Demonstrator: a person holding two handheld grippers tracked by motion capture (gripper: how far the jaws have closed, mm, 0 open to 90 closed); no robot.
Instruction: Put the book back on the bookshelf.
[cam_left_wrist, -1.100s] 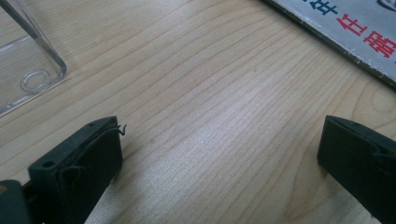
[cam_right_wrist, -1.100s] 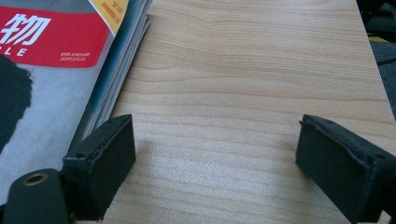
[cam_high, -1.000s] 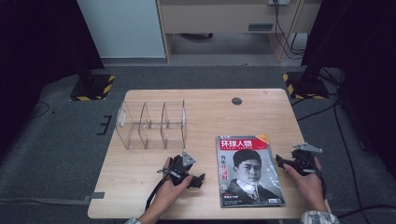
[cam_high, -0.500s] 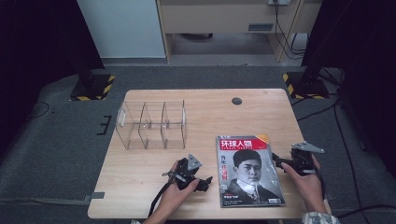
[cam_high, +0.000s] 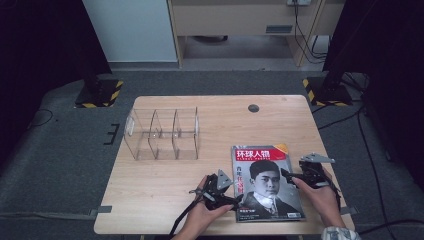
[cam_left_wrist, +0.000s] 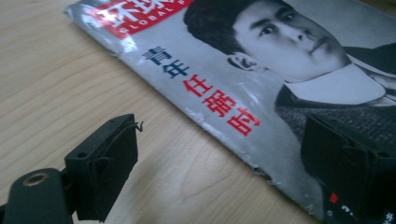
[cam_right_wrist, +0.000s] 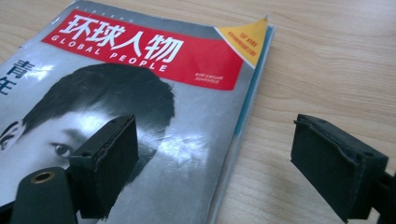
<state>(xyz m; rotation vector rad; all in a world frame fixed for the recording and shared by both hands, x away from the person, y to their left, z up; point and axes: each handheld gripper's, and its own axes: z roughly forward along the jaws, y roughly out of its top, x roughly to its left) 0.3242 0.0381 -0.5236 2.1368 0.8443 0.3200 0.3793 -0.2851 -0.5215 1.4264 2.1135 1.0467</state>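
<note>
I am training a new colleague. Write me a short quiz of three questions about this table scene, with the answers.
1. True or false: the magazine lies flat on the table.
2. Which tool straddles the magazine's left edge: A) left tool, B) right tool?
3. How many compartments does the clear organizer have?

Key
1. True; it lies closed with the cover facing up.
2. A; the left gripper view shows one of its pads over the cover and the other over bare wood, with neither pressing.
3. Three, all of them empty.
</note>
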